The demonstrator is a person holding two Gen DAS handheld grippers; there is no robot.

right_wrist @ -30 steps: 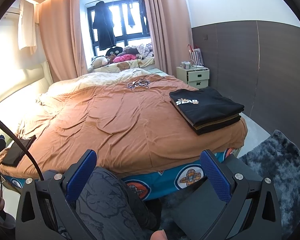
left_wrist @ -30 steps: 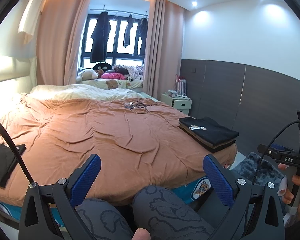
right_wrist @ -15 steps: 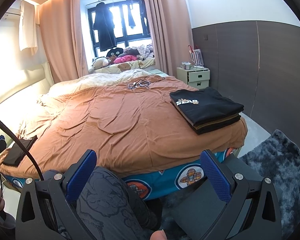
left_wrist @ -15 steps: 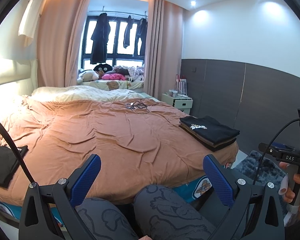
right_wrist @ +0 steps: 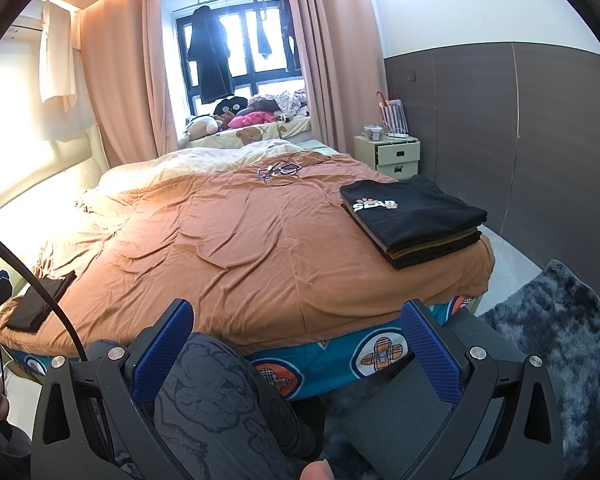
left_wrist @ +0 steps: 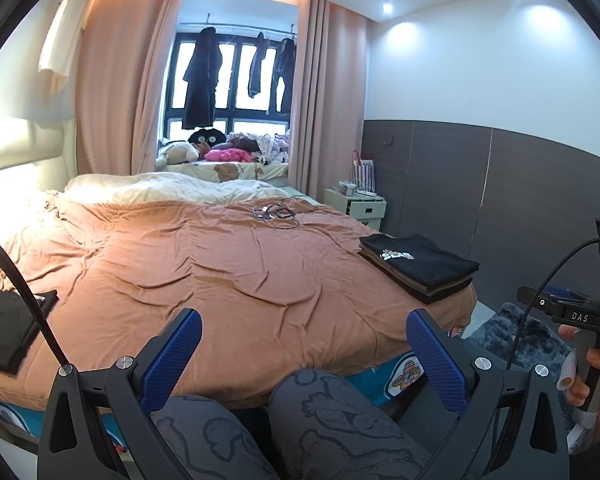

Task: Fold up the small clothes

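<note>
Both tongs held wide apart and empty – left tongs (left_wrist: 304, 356), right tongs (right_wrist: 296, 346) – folded stack (right_wrist: 414, 216) parked on bed (right_wrist: 236, 240), legs (left_wrist: 332, 424) seen below

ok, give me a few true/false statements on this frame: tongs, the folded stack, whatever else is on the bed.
1. Both the left tongs and the right tongs are open and empty. True.
2. The folded stack sits on the floor rug. False: it lies on the bed, near its right corner.
3. The top garment of the stack is black with a white print. True.
4. The cables lie on top of the stack. False: they lie apart, farther up the bed.
</note>
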